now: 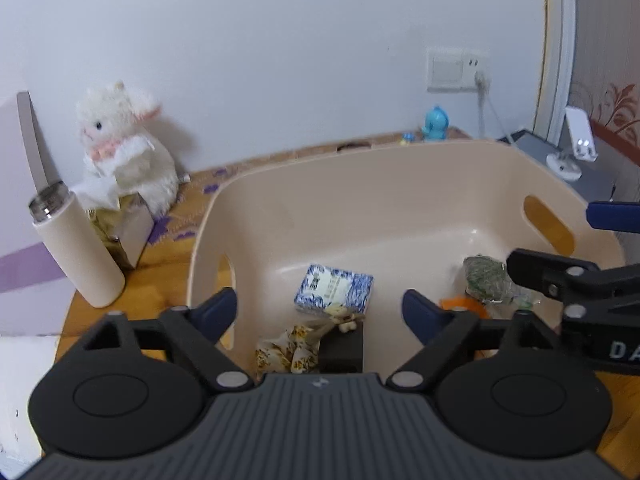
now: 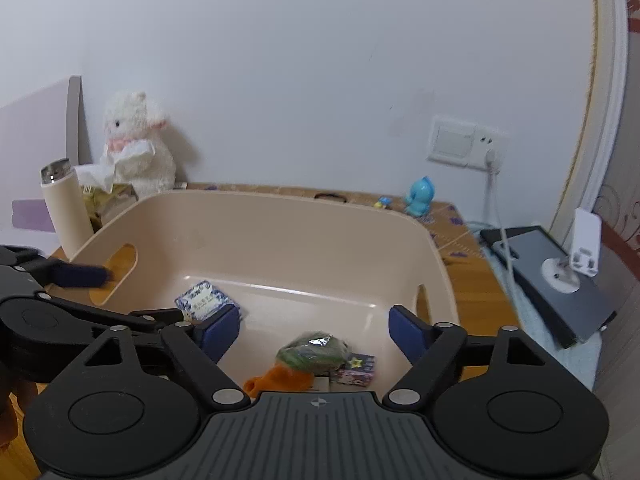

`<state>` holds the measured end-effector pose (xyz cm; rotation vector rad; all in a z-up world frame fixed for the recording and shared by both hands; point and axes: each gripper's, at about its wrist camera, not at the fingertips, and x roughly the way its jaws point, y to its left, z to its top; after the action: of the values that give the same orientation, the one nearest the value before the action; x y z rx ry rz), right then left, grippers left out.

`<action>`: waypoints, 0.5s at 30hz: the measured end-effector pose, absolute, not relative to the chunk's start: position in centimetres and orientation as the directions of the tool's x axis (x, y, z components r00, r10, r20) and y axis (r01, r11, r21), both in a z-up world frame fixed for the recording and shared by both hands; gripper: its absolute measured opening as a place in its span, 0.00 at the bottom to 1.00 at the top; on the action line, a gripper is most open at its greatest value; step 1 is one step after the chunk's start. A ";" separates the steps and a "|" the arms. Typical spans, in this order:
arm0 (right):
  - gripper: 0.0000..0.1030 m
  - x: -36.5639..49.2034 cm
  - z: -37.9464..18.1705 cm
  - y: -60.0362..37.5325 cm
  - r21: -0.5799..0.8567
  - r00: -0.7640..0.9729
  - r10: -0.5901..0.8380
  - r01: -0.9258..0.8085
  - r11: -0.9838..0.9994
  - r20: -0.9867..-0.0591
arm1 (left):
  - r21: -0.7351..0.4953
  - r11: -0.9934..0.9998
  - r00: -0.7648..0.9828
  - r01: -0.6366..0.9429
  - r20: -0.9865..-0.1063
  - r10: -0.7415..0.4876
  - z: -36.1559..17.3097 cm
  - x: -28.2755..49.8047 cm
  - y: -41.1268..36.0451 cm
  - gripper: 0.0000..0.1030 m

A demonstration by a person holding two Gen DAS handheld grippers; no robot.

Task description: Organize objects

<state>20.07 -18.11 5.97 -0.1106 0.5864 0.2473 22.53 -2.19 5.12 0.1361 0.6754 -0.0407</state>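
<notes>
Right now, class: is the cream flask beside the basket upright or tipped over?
Upright. The flask stands on its base on the wooden table, steel neck pointing up, just outside the basket.

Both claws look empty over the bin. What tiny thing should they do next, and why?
Probably lift the left claw up out of the beige bin and swing it toward the cream bottle. Both it and the right claw are open and holding nothing, while the bottle stands outside the bin on the wooden table.

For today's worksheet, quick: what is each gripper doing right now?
Left gripper: open, holding nothing, over the basin.
Right gripper: open, holding nothing.
</notes>
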 end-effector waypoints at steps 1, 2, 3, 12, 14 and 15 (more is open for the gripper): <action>0.87 19.8 6.3 -18.3 -0.028 0.807 0.200 -0.259 0.966 -0.556 | 0.107 0.991 0.779 0.083 -0.627 0.002 5.4 22.3 -2.1 0.89; 0.88 19.3 6.6 -18.6 -0.023 0.810 0.200 -0.254 0.967 -0.552 | 0.102 0.991 0.776 0.083 -0.631 0.000 5.6 22.0 -2.0 0.89; 0.90 19.0 6.9 -18.7 -0.019 0.812 0.198 -0.250 0.968 -0.549 | 0.100 0.992 0.776 0.083 -0.631 -0.001 5.8 21.8 -2.0 0.89; 0.98 15.1 8.7 -20.1 -0.011 0.827 0.184 -0.223 0.975 -0.532 | 0.067 0.996 0.792 0.061 -0.611 -0.007 7.0 17.9 -0.9 0.89; 0.98 14.3 8.9 -20.3 -0.003 0.826 0.187 -0.223 0.975 -0.532 | 0.058 0.997 0.797 0.054 -0.604 -0.008 7.3 16.8 -0.6 0.89; 0.98 13.8 8.9 -20.3 0.000 0.825 0.189 -0.223 0.975 -0.533 | 0.050 0.997 0.799 0.052 -0.601 -0.011 7.4 16.3 -0.4 0.89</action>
<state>13.82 -20.35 8.94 -0.0635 0.5593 0.2193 16.33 -0.44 7.39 0.0648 0.6442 -0.0338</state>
